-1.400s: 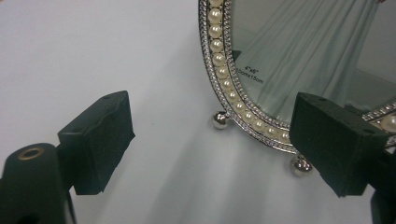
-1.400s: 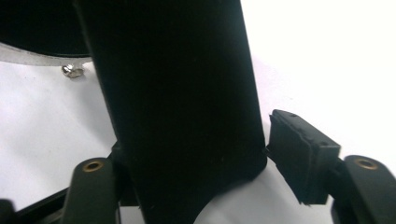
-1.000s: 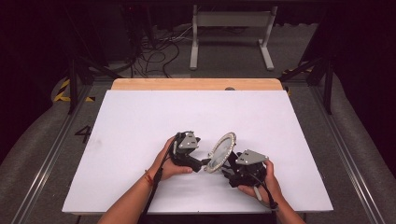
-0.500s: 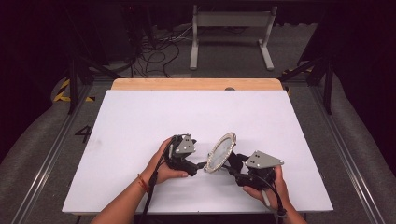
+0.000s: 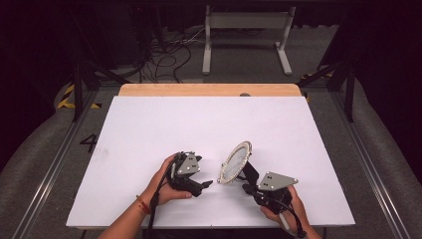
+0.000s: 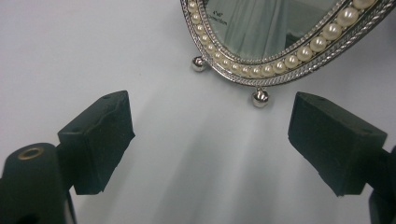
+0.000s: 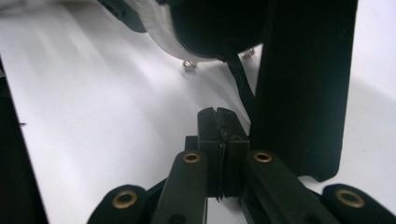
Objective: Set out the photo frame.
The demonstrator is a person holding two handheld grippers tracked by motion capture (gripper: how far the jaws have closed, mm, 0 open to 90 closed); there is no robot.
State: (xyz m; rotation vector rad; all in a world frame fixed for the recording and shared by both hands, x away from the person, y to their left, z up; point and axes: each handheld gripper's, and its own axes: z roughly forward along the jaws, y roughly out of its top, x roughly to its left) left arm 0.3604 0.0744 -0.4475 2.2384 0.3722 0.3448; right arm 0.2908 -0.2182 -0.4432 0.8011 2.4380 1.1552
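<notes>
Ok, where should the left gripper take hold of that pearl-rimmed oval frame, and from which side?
Probably the thin lower rim of the frame, from the front, where the open left gripper faces it. It leans back on two ball feet and a rear strut, so the front edge is free.

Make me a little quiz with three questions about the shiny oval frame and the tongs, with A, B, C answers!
1. Where does the oval picture frame stand?
A. on the white table
B. on the floor
C. on a shelf

2. What runs round the frame's rim?
A. red buttons
B. white pearls
C. green leaves

3. How are the left tongs?
A. shut tight
B. gripping the frame
C. open, nothing between them

Answers: 1 A, the high view shows it standing on the table between both hands. 2 B, the left gripper view shows a row of pearls. 3 C, that view shows the two pads wide apart over bare table.
</notes>
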